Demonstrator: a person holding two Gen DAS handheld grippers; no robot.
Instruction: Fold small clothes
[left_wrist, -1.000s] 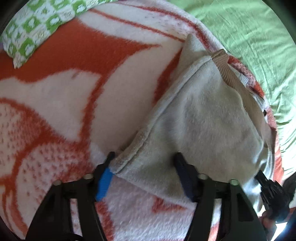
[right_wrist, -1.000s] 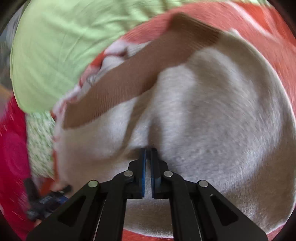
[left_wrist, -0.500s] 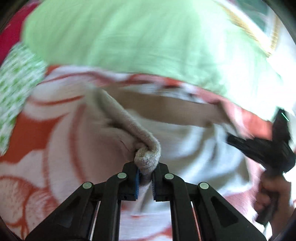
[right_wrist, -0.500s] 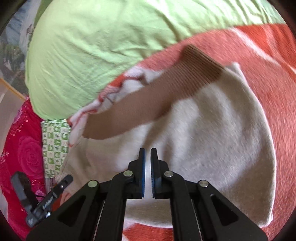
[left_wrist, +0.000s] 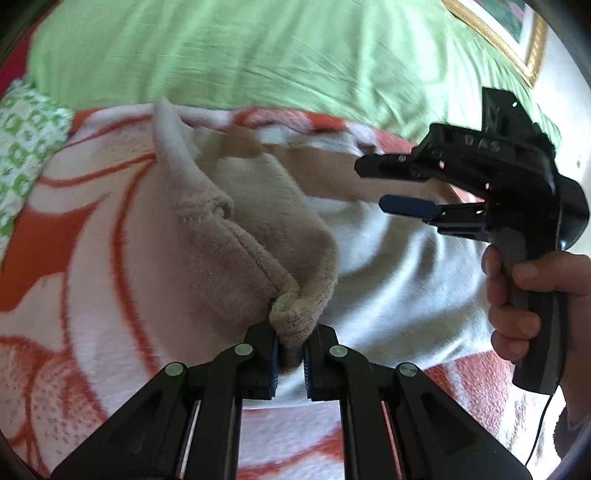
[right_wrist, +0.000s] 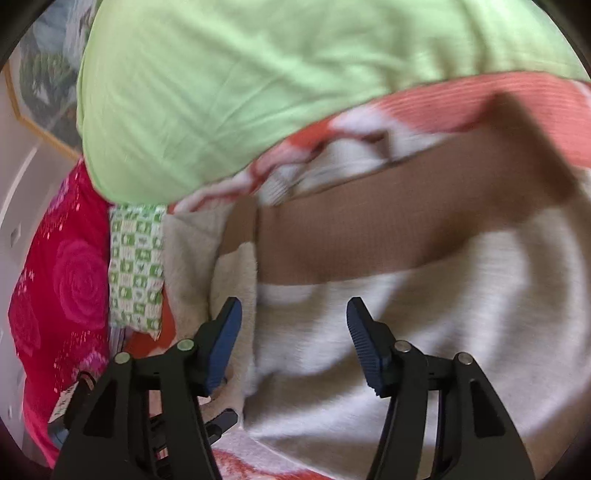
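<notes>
Where blanket ends, green pillow lies.

orange-white blanket, beige garment on it

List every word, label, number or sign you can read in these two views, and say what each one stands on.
"DAS": raised letters on the black body of the right gripper, seen in the left wrist view; a letter may be missing.
White tag at the lower left of the right wrist view: printed, too small and blurred to read.
Nothing else carries text.
</notes>
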